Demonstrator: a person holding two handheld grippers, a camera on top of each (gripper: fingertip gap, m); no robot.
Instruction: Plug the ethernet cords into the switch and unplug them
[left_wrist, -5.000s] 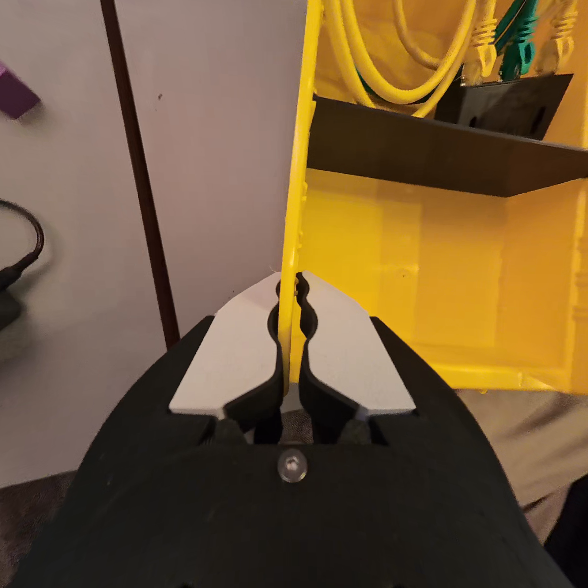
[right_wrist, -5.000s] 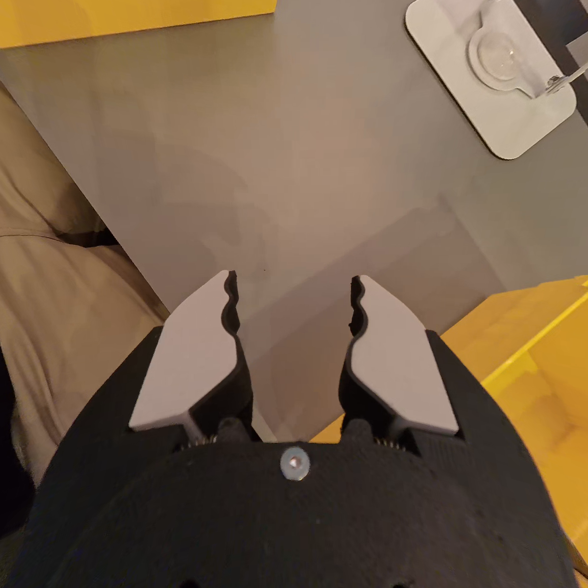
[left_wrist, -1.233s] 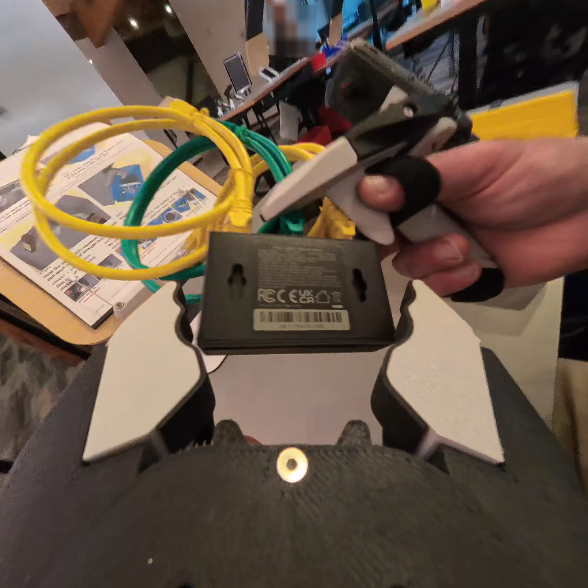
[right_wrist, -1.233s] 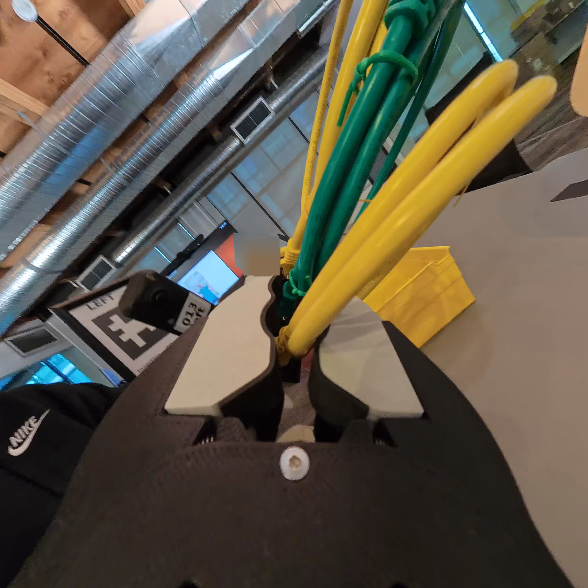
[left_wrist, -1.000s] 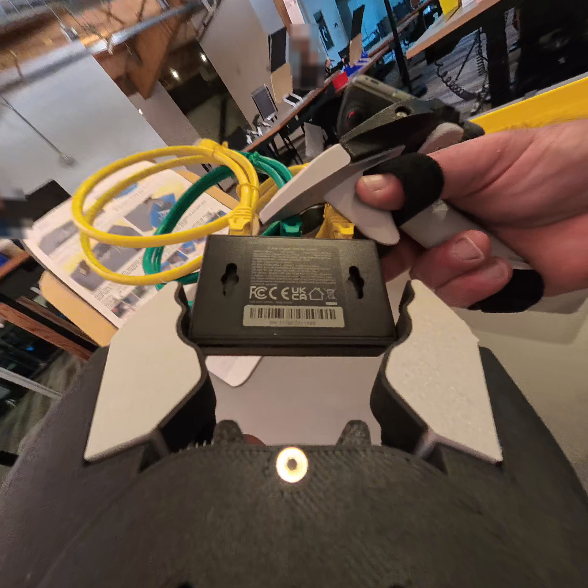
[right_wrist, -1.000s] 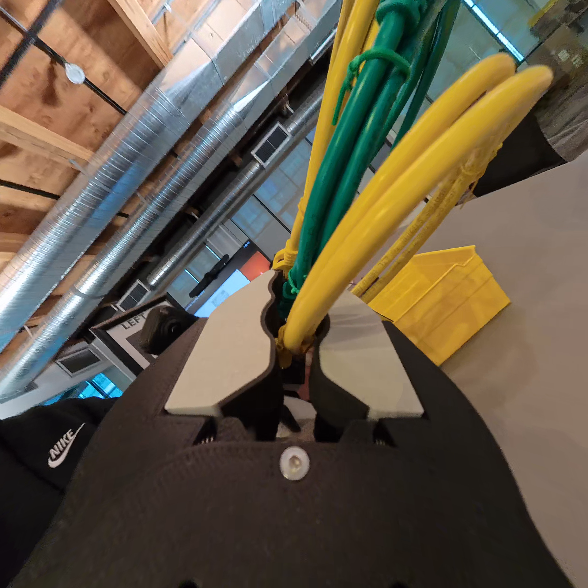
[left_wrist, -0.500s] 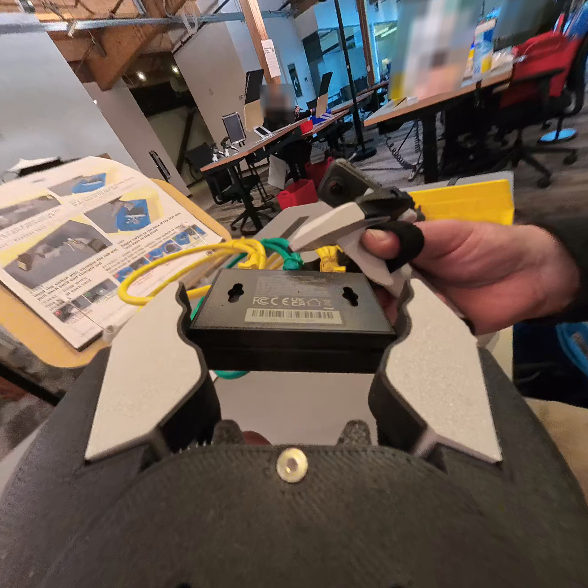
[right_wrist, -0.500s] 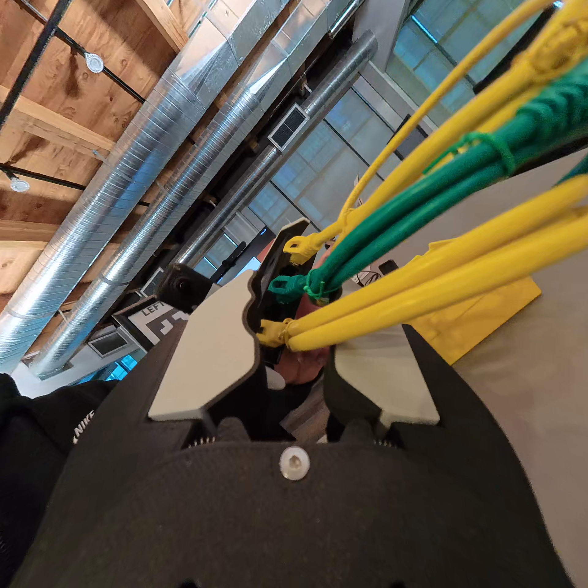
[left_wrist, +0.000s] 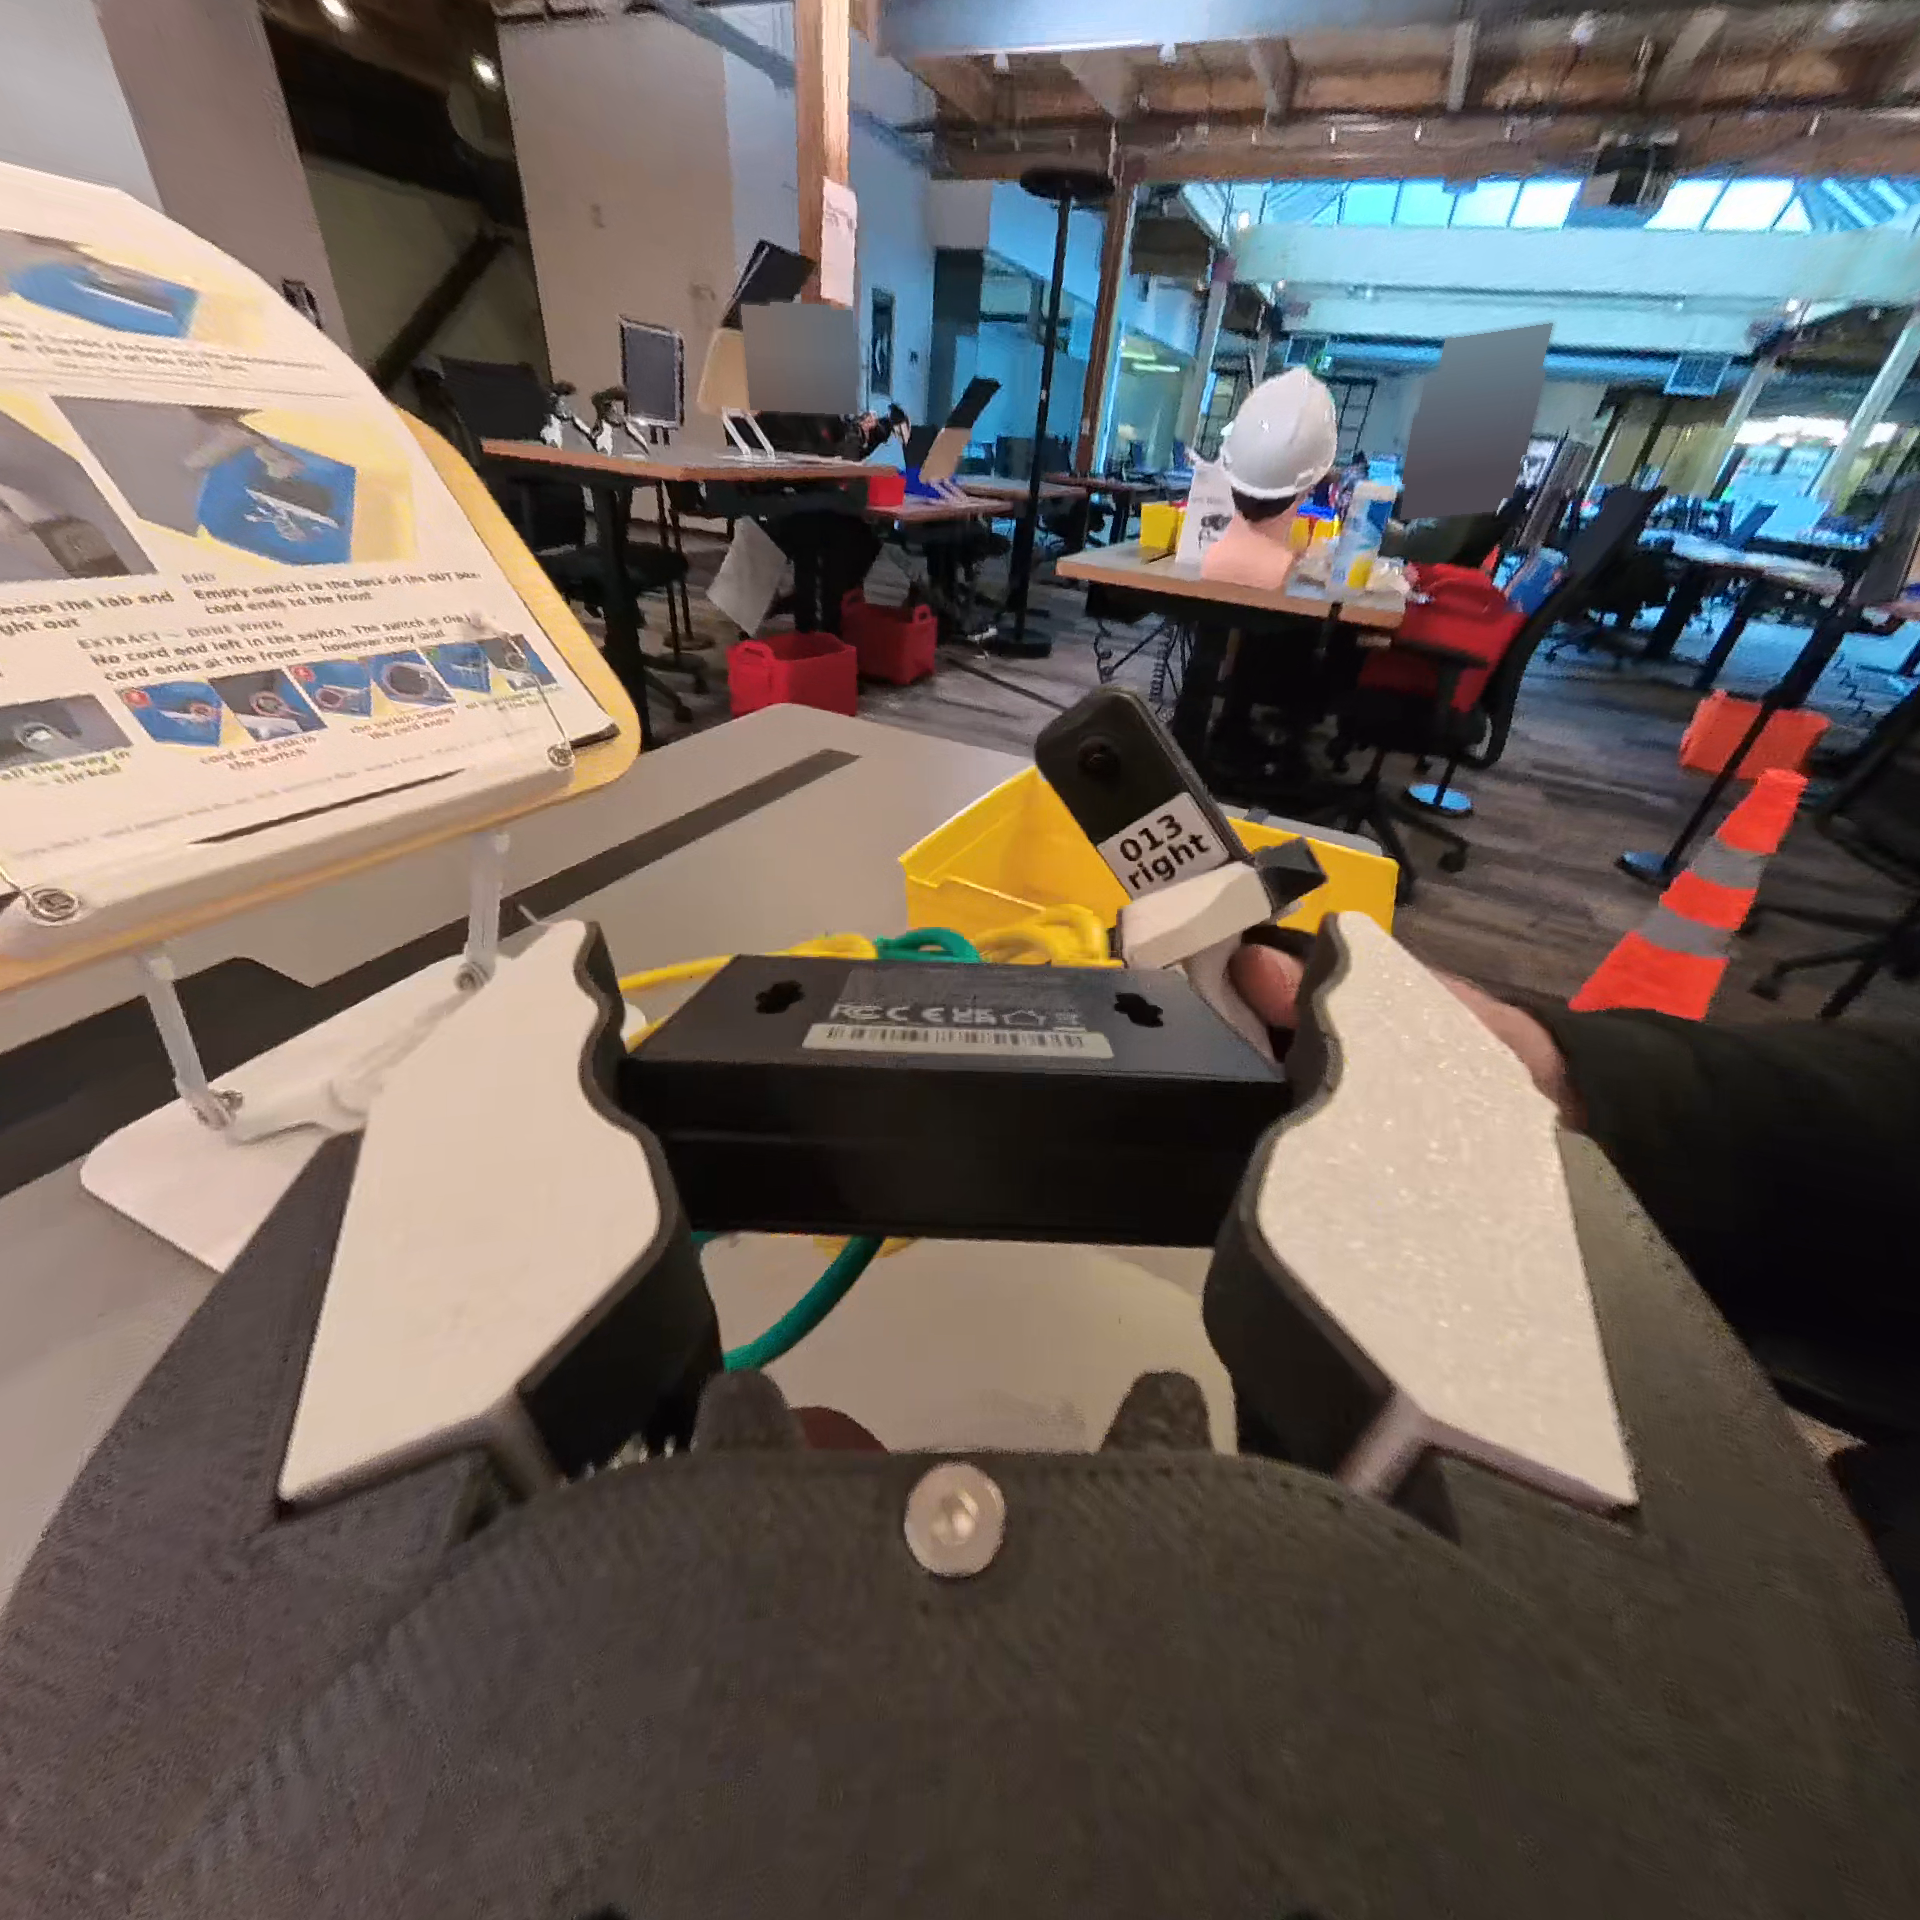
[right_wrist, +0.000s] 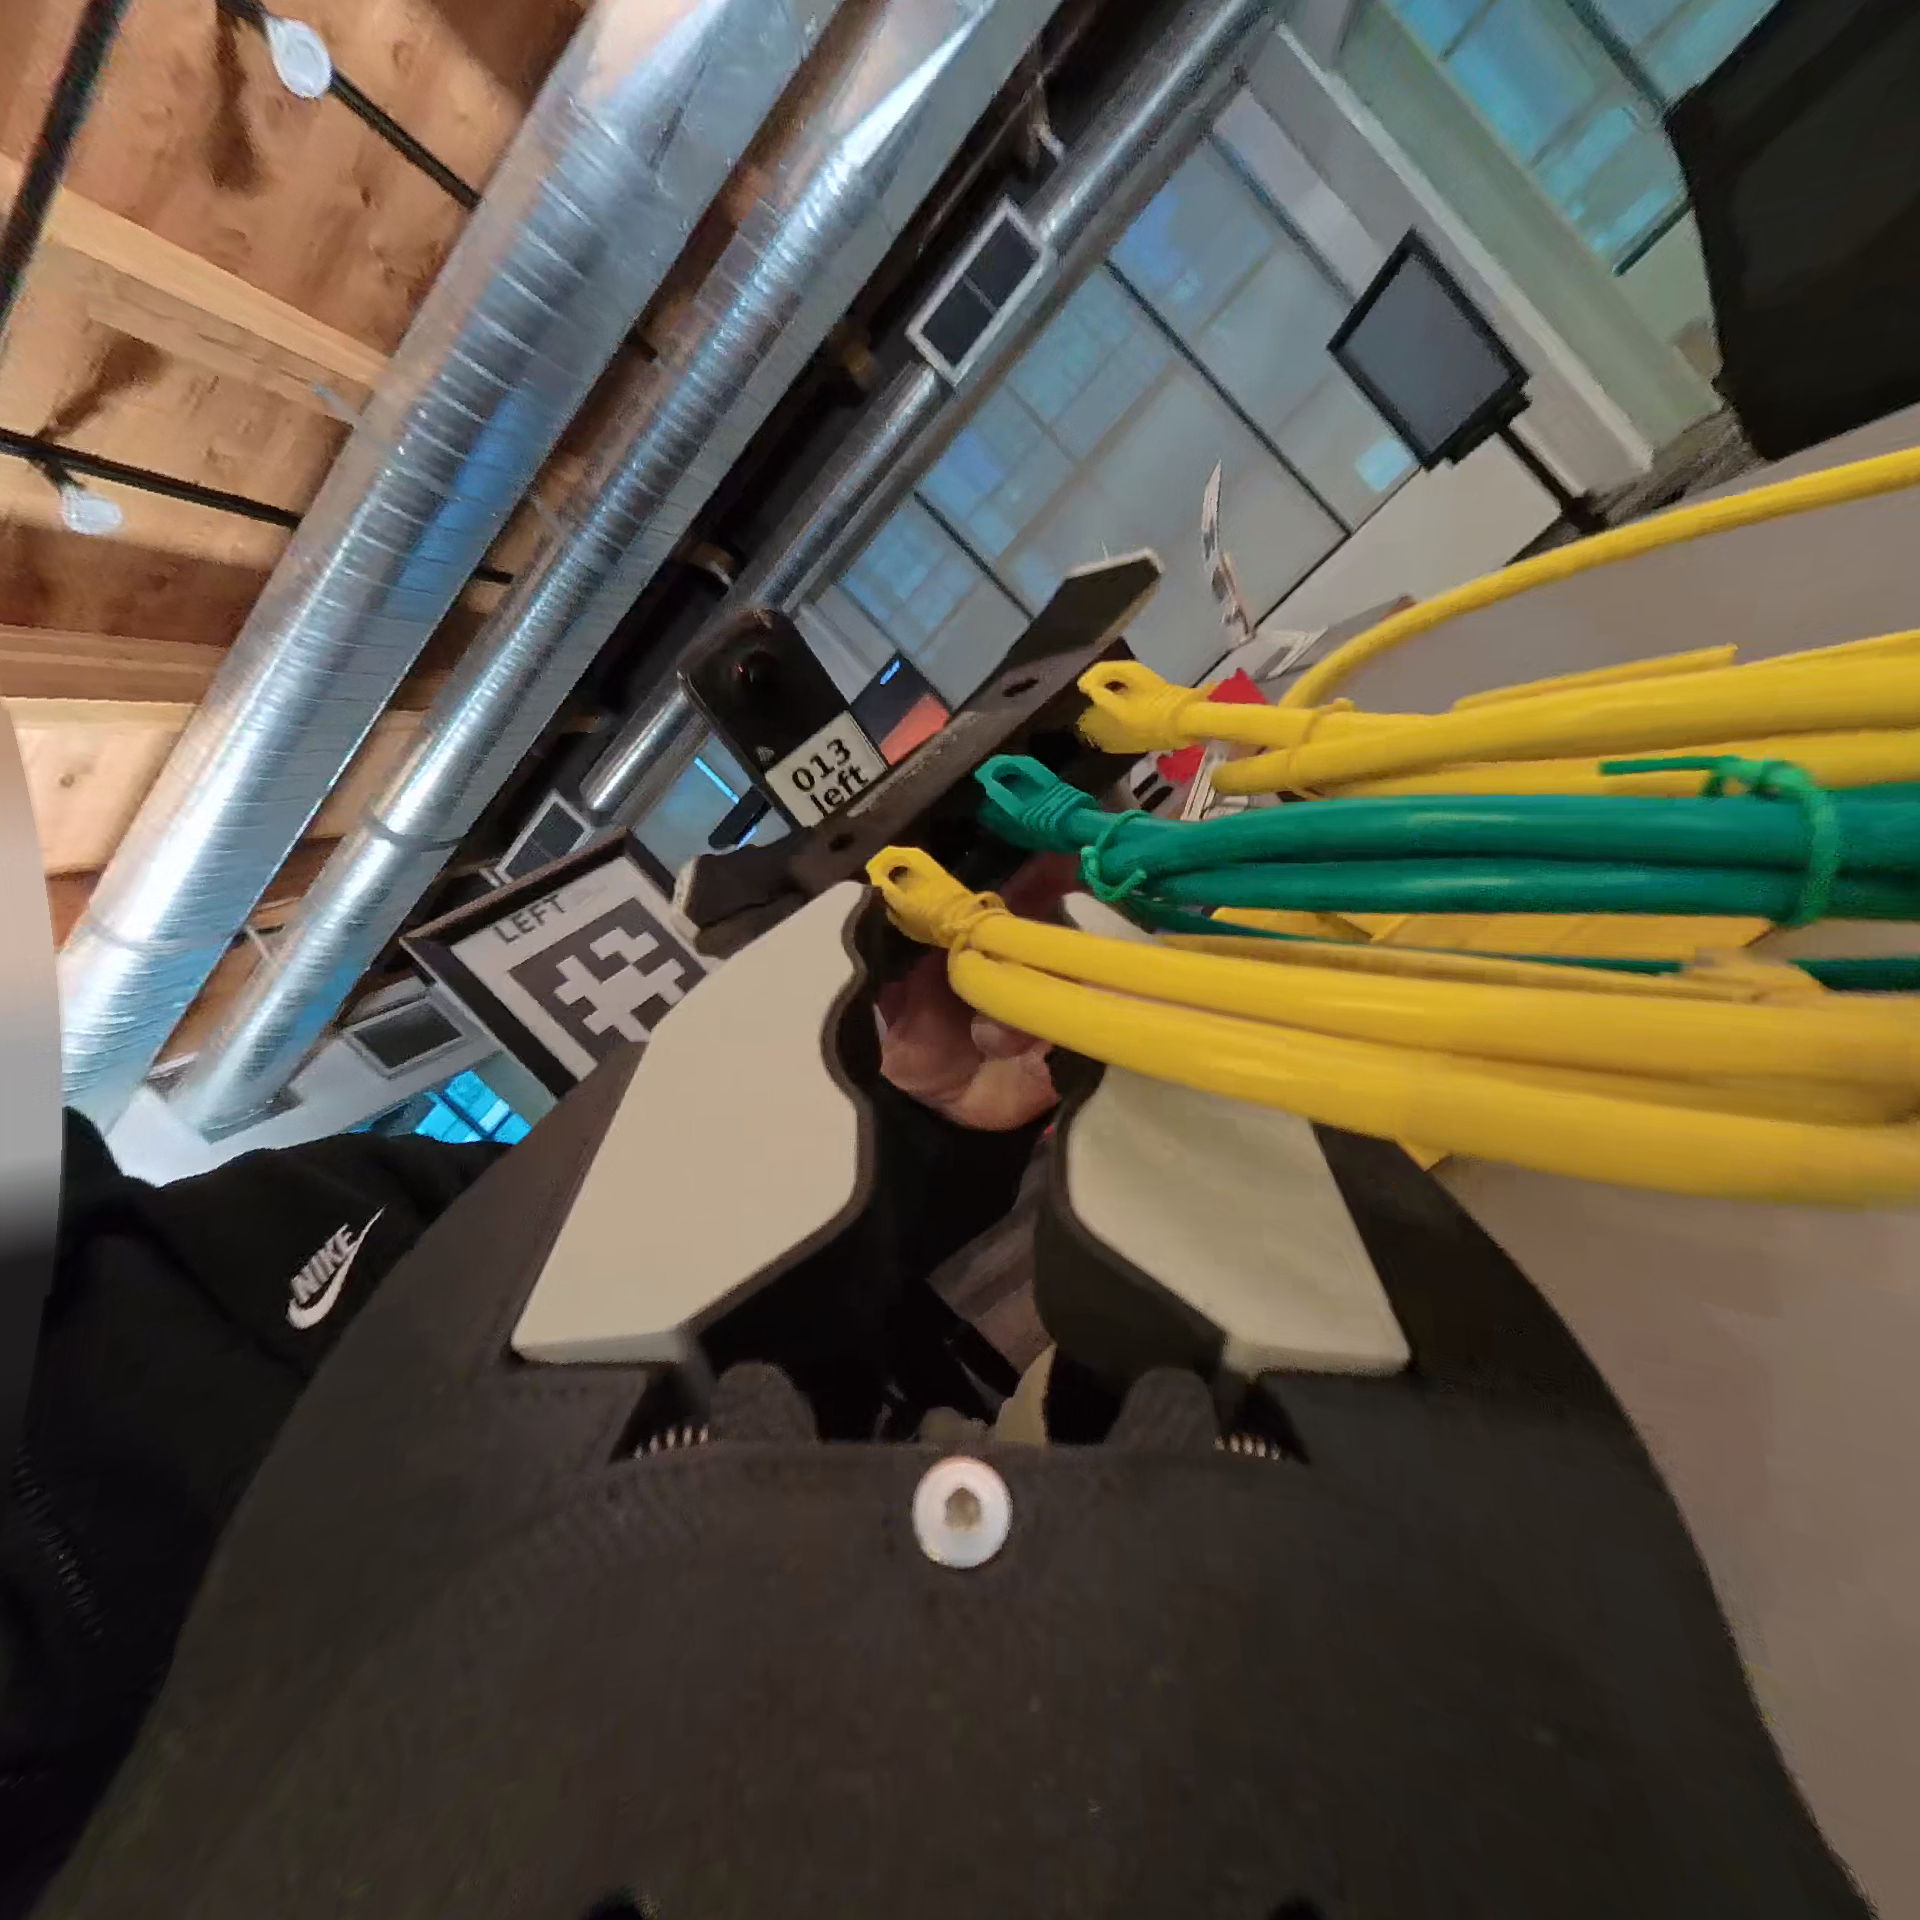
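1. The grey surface (left_wrist: 727, 821) carries a yellow plastic bin (left_wrist: 997, 862) at its far side and a white stand holding a printed instruction sheet (left_wrist: 260, 582) on its left.
2. The left gripper (left_wrist: 951, 1049) is spread wide and clamps a flat black plastic network switch (left_wrist: 951, 1101) by its two short ends, label side up, lifted clear of the surface.
3. In the right wrist view, three cords sit in ports along the switch's far edge: a yellow ethernet cord (right_wrist: 1455, 717), a green ethernet cord (right_wrist: 1455, 831) bound with a green tie, and a second yellow ethernet cord (right_wrist: 1351, 1018) nearest the camera.
4. The right gripper (right_wrist: 966, 925) is partly open and clamps nothing; its left fingertip (right_wrist: 842, 914) lies just beside the nearest yellow plug, and the looped yellow cable crosses over its other finger.
5. I judge this to be the unplugging stage, with all three cords seated and the nearest yellow one the likely target.
6. The next move calls for closing on that plug's boot, pressing its latch tab and pulling straight out along the port while the left gripper braces the switch; whether the tab faces the fingers, I cannot tell.
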